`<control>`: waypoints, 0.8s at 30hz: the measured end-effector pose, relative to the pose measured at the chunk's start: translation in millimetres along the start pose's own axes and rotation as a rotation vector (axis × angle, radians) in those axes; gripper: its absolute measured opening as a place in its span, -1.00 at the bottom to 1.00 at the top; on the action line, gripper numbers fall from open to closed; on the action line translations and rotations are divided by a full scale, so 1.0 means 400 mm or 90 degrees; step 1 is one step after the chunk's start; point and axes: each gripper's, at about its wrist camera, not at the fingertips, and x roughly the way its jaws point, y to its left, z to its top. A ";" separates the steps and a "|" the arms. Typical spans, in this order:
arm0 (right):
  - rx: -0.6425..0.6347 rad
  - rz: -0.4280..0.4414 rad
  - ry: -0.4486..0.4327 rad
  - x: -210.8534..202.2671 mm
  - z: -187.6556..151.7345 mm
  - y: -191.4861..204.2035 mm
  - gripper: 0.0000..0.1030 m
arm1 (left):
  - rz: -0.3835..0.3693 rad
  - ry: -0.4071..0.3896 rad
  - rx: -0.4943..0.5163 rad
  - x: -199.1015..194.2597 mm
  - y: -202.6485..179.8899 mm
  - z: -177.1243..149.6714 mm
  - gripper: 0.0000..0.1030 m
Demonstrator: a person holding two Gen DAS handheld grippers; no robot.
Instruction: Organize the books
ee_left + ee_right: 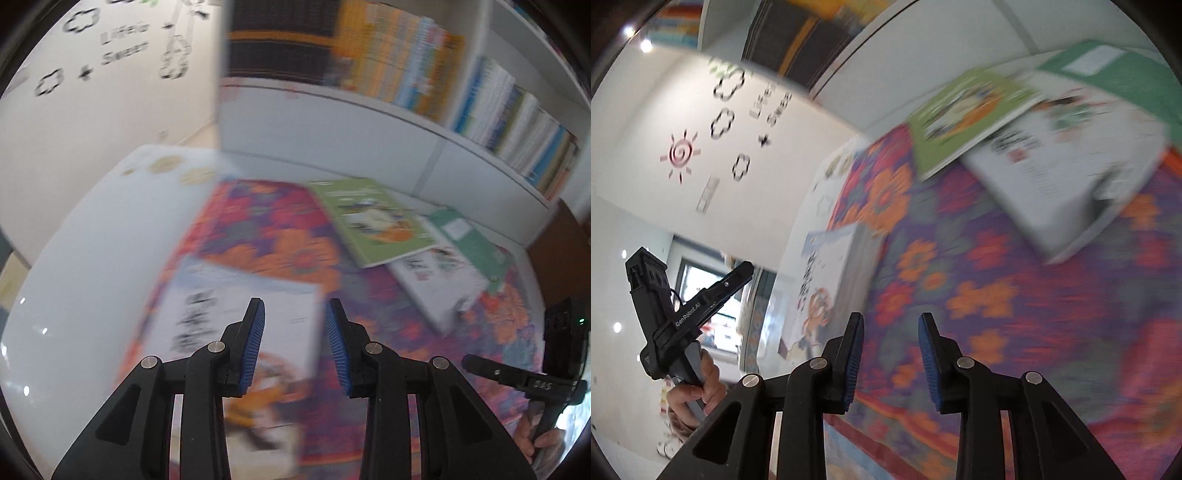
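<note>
On the left of my bench [74, 258], a white book [236, 317] with black lettering lies flat on the flowered cloth [258, 236]. My left gripper [295, 343] hovers over its near right corner, fingers slightly parted and pinching nothing. Further right, a light green book [373, 221] overlaps a thick white book [436, 284], with a darker green book [472, 240] beside them, below the bookshelf [369, 103]. My right gripper [891, 354] hangs above bare cloth, fingers likewise apart and empty. I judge these books stiff, fairly light, with slick covers; I'd grip across an overhanging edge near the spine.
</note>
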 end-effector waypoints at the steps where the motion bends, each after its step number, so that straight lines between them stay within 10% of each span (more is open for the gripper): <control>1: 0.007 -0.007 -0.014 -0.028 0.003 -0.028 -0.43 | -0.014 -0.003 0.008 0.009 -0.042 0.007 -0.38; 14: 0.135 -0.110 -0.220 -0.367 0.041 -0.301 -0.18 | -0.090 0.028 -0.016 0.238 -0.356 -0.006 -0.36; 24: 0.122 -0.095 -0.247 -0.261 0.205 -0.326 -0.18 | -0.107 0.093 -0.073 0.420 -0.315 -0.092 -0.36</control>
